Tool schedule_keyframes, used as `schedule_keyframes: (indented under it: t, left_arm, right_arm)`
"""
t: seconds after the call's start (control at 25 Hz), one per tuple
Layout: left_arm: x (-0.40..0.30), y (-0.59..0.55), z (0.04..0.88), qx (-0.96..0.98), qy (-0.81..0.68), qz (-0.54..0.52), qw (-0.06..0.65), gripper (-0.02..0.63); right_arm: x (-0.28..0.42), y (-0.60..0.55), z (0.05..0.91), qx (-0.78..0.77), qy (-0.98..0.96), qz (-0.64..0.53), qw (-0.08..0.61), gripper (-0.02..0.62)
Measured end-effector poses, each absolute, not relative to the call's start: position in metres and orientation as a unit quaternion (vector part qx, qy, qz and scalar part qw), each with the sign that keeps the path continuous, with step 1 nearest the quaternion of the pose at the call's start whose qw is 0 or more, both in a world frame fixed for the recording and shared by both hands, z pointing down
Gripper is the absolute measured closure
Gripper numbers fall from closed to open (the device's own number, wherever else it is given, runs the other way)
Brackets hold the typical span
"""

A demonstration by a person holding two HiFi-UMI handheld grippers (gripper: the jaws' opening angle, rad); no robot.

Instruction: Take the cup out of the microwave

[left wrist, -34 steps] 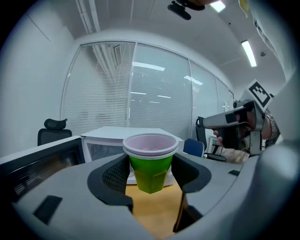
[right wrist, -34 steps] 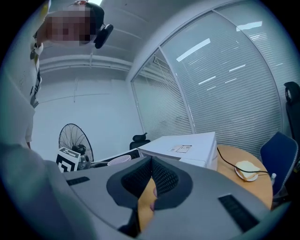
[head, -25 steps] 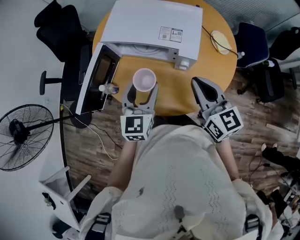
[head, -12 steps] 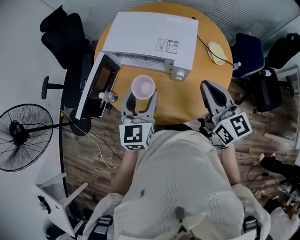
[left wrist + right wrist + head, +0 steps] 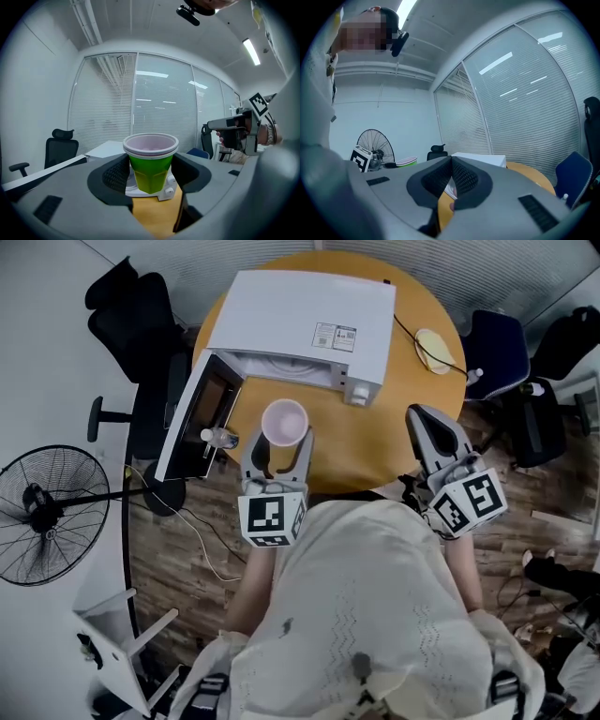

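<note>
Left gripper (image 5: 151, 180): your jaws are clamped on the cup (image 5: 150, 161), one pad against each side of its green wall below the rim. The cup is upright, mouth up, nothing seen inside. Holding it low on the wall probably keeps the wider rim above the pads, so it cannot slide down through them.

Right gripper (image 5: 451, 176): jaws pressed together, nothing between them. It hangs well off to the right of the left jaws, near the table edge, apparently parked clear.

Where the cup is: outside the microwave (image 5: 300, 320), in the air just ahead of your left jaws and over the round wooden table (image 5: 375, 427). The oven front lies a little beyond the jaws. Its door (image 5: 192, 413) is swung fully open to the left of them, leaving the way out free. I judge the removal itself done; what remains is setting the cup down.

Beyond the right jaws, a pale disc (image 5: 436, 334) with a cable lies on the far side of the table. A small whitish object (image 5: 217, 438) sits by the door, left of the cup; I cannot tell what it is.

Counts:
- one cup (the rim shows a double line, possibly two nested; cannot tell)
- one microwave, one door
- two grippers
- one floor fan (image 5: 47, 512), far left
- office chairs: a black one (image 5: 131, 306) left of the table, a blue one (image 5: 497, 338) right of it
</note>
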State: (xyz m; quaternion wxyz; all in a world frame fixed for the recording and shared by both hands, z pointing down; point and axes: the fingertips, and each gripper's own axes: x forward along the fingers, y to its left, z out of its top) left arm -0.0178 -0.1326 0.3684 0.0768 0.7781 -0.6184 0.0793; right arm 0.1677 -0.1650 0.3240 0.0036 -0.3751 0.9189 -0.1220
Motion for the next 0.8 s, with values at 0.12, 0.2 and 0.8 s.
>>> schedule_keyframes:
  t: [0.12,0.2,0.8]
  left_arm:
    - [-0.015,-0.131,0.371,0.779,-0.616,0.085,0.078,0.304]
    - [-0.013,-0.131,0.373,0.782,-0.612,0.090,0.077,0.304]
    - [-0.004,-0.126,0.385,0.790,-0.600,0.097,0.081,0.304]
  right_arm:
    - [0.163,-0.164,0.324,-0.373,0.922,-0.108,-0.007,0.588]
    - [0.160,-0.163,0.324,-0.371,0.923,-0.099,-0.010,0.588]
    - [0.150,-0.147,0.334,-0.355,0.929,-0.101,-0.022,0.589]
